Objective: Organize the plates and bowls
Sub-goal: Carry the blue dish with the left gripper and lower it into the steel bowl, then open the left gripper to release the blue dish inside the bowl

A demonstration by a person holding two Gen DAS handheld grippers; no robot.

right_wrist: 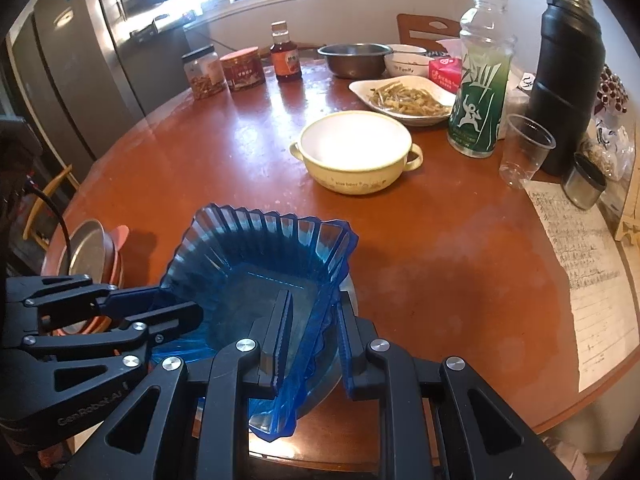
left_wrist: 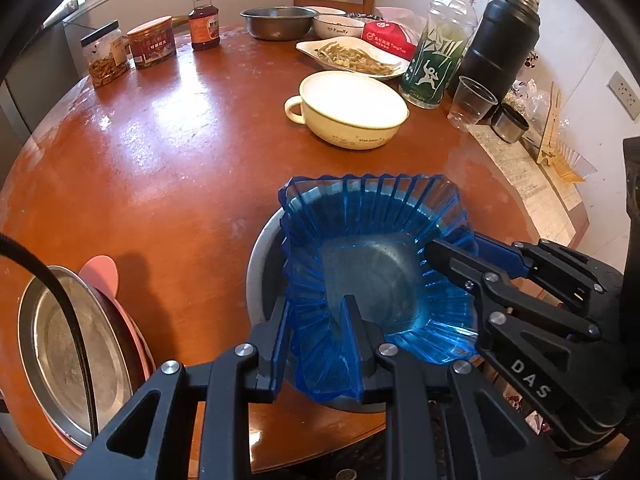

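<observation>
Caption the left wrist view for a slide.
Both grippers, left and right, clamp the blue fluted glass bowl over a steel bowl.

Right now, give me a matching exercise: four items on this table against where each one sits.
Items:
1. blue ribbed dish
2. cream bowl
3. clear plastic cup
4. amber bottle

Places:
A. in front of the black flask
B. far edge, beside the red-lidded jar
C. mid-table, empty, handles at its sides
D. held by both grippers over a metal bowl

Pairs: 1-D, 2-C, 3-A, 4-B
</observation>
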